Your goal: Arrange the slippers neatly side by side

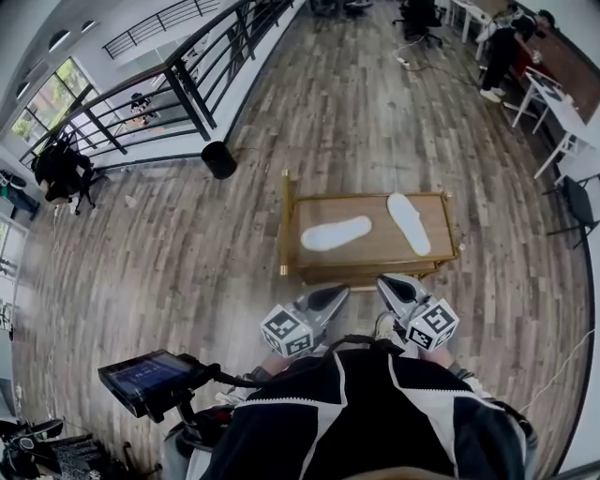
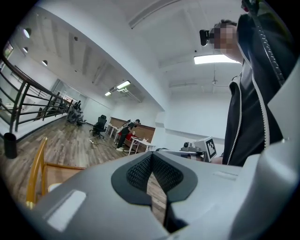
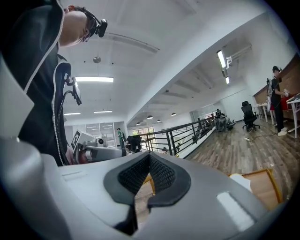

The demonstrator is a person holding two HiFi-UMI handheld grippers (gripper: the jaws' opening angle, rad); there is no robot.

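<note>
On the wooden counter (image 1: 380, 246), left slipper (image 1: 336, 233) lies crosswise, right slipper (image 1: 409, 223) slants, well apart: not yet paired. Closed and empty, left tool (image 1: 339, 292) and right tool (image 1: 384, 281) hover at the near edge.

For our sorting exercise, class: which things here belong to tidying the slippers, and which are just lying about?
Belong: white slipper; second white slipper; low wooden table; left tongs; right tongs.
Lying about: black bin; tablet screen; office chair.

Right claw (image 3: 149, 161) body covering most of slipper (image 3: 240, 181), only tip peeking. Left claw (image 2: 151, 161) blocking much of surface (image 2: 35, 173). Distant person (image 2: 125, 133) appearing too small for detail.
</note>
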